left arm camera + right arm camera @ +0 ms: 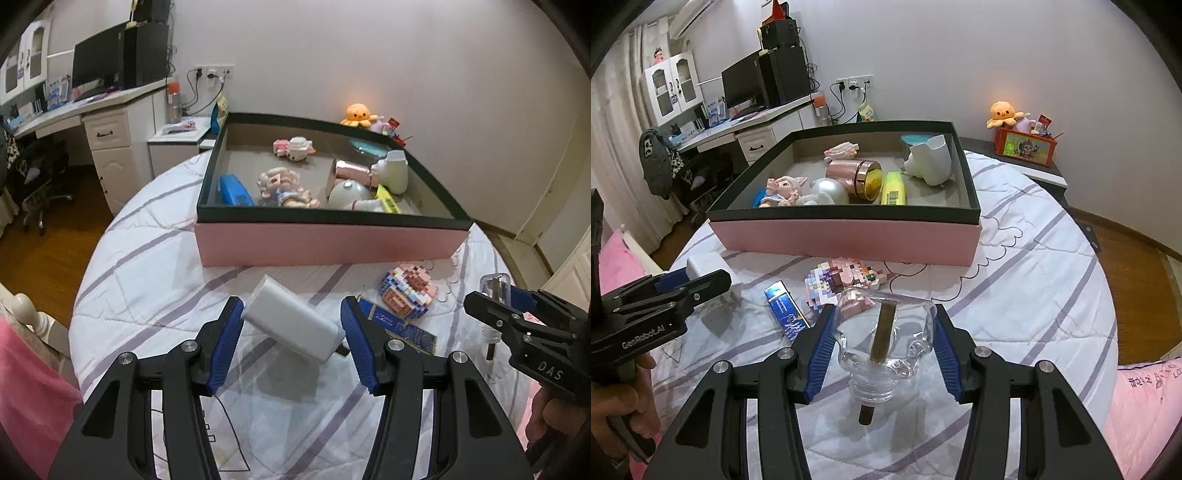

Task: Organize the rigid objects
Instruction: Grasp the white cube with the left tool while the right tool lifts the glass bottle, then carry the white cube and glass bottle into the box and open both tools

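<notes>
My left gripper (291, 308) is shut on a white rectangular charger block (295, 325), held tilted just above the striped bed cover; the same block (701, 266) shows in the right wrist view. My right gripper (885, 314) is shut on a clear glass bottle (882, 339) with a brown stick through its neck, also off the cover. A pink box with a dark rim (332, 216) (842, 214) lies ahead. It holds a doll (284, 186), a rose-gold jar (855, 181), a yellow tube (894, 188) and white pieces.
A pixel-block figure (406, 291) (846, 280) and a flat blue box (402, 326) (786, 310) lie on the cover between the grippers and the pink box. A desk with a monitor (96, 62) stands far left. An orange octopus plush (1003, 112) sits on a red box at the right.
</notes>
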A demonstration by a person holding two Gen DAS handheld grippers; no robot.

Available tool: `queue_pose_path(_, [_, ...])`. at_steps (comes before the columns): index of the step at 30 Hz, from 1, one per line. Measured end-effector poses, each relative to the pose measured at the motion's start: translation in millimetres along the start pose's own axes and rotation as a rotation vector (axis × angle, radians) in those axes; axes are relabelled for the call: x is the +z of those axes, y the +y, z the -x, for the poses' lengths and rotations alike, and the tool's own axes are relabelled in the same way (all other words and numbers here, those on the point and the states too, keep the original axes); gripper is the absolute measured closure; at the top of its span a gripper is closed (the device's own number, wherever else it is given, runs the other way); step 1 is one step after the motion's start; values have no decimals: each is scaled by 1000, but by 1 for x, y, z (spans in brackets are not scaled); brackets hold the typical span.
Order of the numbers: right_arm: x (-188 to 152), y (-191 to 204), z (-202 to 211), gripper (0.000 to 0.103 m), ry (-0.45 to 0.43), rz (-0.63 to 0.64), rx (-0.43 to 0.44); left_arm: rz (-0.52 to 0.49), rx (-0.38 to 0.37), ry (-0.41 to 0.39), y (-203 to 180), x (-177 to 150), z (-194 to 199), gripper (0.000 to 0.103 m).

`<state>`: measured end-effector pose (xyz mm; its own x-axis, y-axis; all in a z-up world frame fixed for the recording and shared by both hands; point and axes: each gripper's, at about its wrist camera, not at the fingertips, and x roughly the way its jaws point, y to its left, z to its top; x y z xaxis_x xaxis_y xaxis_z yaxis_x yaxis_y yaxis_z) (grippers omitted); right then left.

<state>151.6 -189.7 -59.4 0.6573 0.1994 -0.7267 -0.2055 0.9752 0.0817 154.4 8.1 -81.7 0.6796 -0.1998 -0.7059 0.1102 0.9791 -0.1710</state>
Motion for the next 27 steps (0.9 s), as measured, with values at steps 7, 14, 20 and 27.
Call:
queue_pose_path(7, [11,4,10,51,-37,14,9,-19,-5,-49,-3,12,19,50])
queue_pose_path(14, [24,8,17,51,-66,34,22,-18,-6,-72,-1,21,27,50])
queue_pose_path(20, [37,12,22,51,-94,52,30,-30,-7,-110,-2,34,38,50])
queue_pose_path(27, [70,15,26,51,-152,79,29,-54,-8,-185,-7,69,49,50])
